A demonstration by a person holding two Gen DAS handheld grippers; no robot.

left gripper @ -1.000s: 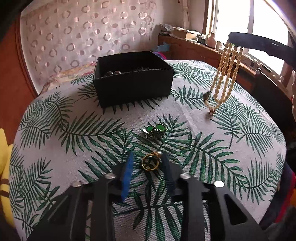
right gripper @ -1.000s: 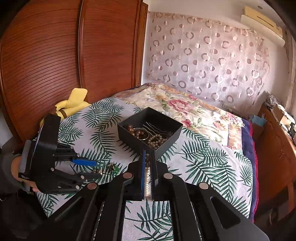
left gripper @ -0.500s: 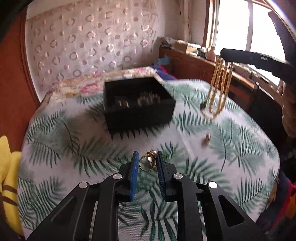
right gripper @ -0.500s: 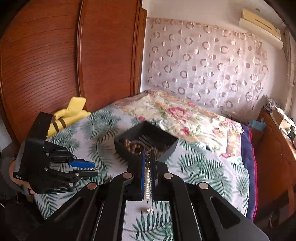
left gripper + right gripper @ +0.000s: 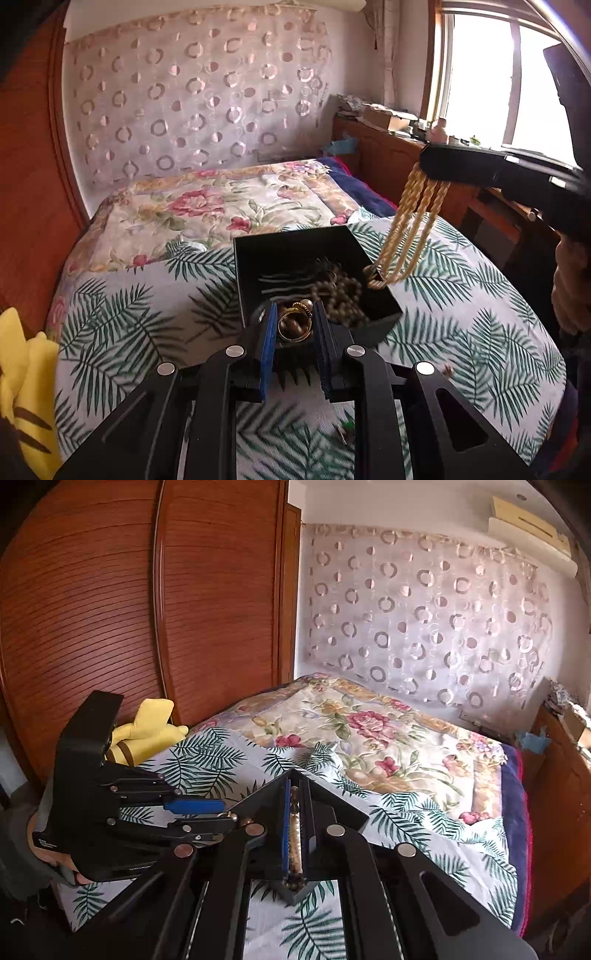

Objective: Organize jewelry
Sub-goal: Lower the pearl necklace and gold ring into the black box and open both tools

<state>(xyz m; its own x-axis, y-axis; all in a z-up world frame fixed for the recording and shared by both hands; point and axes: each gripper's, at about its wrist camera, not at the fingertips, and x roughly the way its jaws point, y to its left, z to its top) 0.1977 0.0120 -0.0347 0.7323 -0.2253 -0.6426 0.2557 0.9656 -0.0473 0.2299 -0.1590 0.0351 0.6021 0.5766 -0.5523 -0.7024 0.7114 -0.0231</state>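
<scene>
My left gripper (image 5: 294,322) is shut on a gold ring (image 5: 294,325) and holds it over the near edge of the open black box (image 5: 258,254). The box holds brown beads (image 5: 338,295) and hairpins. My right gripper (image 5: 294,794) is shut on a cream bead necklace (image 5: 406,229), which hangs over the box's right rim. The necklace shows between the right fingers (image 5: 294,834). The left gripper also shows in the right wrist view (image 5: 225,812), beside the box (image 5: 325,812).
The box stands on a palm-leaf cloth (image 5: 129,314) over a bed with a floral quilt (image 5: 207,206). A green jewel piece (image 5: 345,430) and a small bead (image 5: 447,368) lie on the cloth near me. A yellow plush toy (image 5: 18,369) lies at the left.
Both grippers have moved toward the box. The ring, lifted from the cloth, is now above the box's near edge, and the necklace now hangs over its right rim.
</scene>
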